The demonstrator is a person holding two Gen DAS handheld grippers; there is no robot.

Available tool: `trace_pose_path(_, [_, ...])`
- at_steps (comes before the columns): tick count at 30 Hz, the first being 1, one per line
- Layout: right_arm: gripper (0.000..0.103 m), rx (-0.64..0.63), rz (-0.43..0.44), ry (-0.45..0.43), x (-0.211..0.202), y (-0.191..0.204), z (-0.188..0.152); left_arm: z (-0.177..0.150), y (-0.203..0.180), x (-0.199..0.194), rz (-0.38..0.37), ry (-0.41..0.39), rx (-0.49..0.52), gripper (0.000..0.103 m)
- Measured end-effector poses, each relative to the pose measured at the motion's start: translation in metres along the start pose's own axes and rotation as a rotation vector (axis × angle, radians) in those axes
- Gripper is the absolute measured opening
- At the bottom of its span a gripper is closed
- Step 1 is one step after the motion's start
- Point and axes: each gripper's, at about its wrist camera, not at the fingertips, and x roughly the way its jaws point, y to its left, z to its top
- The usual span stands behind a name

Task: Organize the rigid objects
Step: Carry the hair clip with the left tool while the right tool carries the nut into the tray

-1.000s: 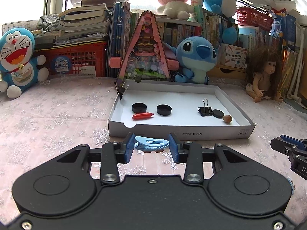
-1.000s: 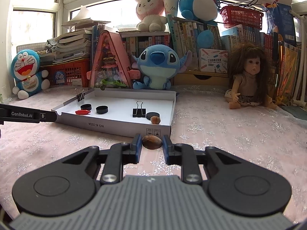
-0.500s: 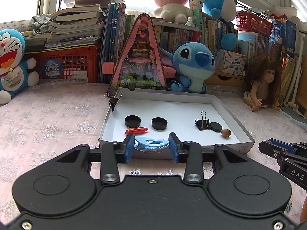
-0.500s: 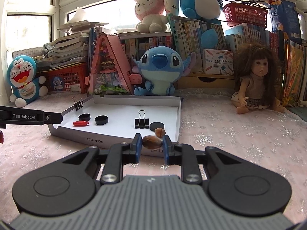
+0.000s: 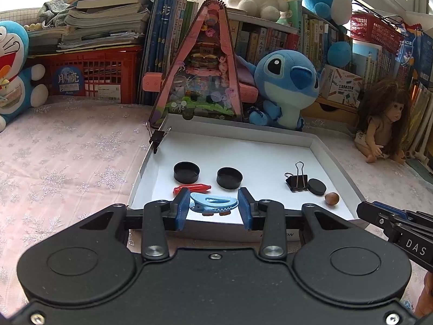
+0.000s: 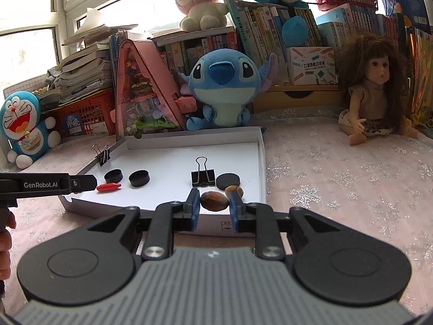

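Both grippers have come closer to the white tray (image 5: 335,162) than one second ago; its front wall now lies just under their fingertips. The left gripper (image 5: 213,205) pinches one light blue hair clip (image 5: 213,202) between its blue pads, over the near left part of the tray. The right gripper (image 6: 214,203) is pressed on one brown nut (image 6: 213,201), over the near right part.

Inside the tray I count two black round caps (image 5: 186,172) (image 5: 229,177), one flat black disc (image 5: 317,186), one red capsule-shaped piece (image 5: 192,188), one small brown nut (image 5: 331,198) and one black binder clip (image 5: 297,181) lying on the floor. A second binder clip (image 5: 157,136) is clamped on the tray's far left wall.

Behind the tray, on the pink cloth (image 5: 67,162), stand four plush toys and one doll (image 6: 373,89).
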Motion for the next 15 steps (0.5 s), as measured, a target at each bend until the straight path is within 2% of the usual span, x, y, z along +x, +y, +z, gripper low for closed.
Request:
trace_pose_path(10, [0.028, 0.095, 0.019, 0.043, 0.036, -0.007, 0.013, 0.011, 0.003, 0.034, 0.013, 0.031, 0.001, 0.036])
trace_pose_path(15, [0.028, 0.103, 0.008, 0.051, 0.05, -0.007, 0.016, 0.012, 0.003, 0.048, 0.023, 0.047, -0.003, 0.036])
